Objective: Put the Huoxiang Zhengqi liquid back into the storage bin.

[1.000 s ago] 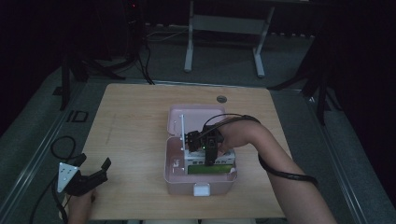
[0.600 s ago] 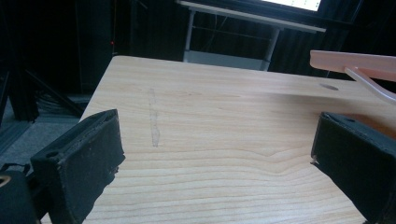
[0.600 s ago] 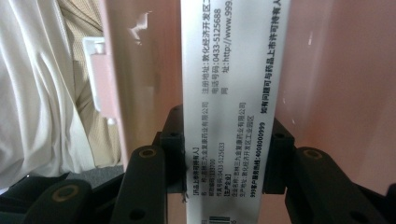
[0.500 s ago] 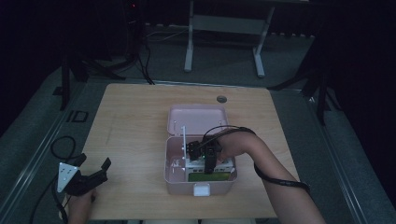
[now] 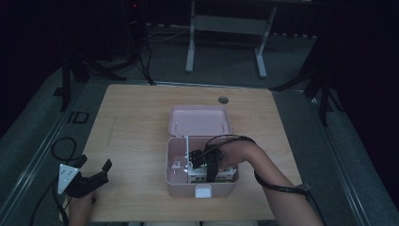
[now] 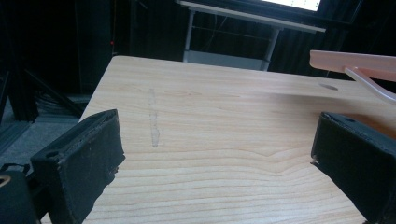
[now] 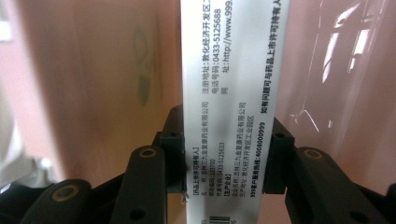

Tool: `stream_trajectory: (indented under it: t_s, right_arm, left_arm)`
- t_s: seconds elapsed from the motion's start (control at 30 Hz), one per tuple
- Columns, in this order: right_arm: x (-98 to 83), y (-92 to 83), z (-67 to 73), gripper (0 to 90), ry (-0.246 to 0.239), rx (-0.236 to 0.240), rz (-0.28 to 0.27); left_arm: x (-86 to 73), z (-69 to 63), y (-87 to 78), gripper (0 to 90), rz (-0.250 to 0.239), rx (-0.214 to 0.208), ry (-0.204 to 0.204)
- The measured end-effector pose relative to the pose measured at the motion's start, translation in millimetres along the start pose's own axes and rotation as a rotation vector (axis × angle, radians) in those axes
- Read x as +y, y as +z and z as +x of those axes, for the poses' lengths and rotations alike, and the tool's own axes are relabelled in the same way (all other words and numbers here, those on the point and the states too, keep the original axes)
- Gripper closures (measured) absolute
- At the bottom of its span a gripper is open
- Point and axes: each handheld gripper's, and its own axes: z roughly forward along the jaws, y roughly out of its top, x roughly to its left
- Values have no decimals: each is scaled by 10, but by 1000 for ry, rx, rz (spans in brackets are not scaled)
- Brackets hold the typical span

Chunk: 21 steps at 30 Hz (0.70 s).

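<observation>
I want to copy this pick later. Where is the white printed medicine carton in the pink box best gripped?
Across its two narrow edges, coming from above through the open pink plastic box: the right hand-held gripper clamps the white printed medicine carton there, where the slim width fits between the jaws.

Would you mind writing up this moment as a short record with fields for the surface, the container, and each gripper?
surface: wooden table
container: pink box, lid open and tipped back
left gripper: open, holds nothing, at the table's near left corner
right gripper: inside the box, jaws shut on a white printed carton
carton position: low inside the pink box
</observation>
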Motion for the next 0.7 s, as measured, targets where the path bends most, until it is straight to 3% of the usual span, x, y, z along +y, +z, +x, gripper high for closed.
stream_trajectory:
  t_s: [0.17, 0.43, 0.7]
  right_arm:
    - [9, 118, 16, 617, -18, -10, 23]
    - [-9, 115, 43, 590, -34, -10, 7]
    - [-72, -92, 66, 511, -17, -10, -8]
  left_arm:
    - [-1, 0, 0, 22, -2, -1, -1]
    - [0, -1, 0, 22, -1, 1, 1]
    - [0, -2, 1, 22, 1, 1, 2]
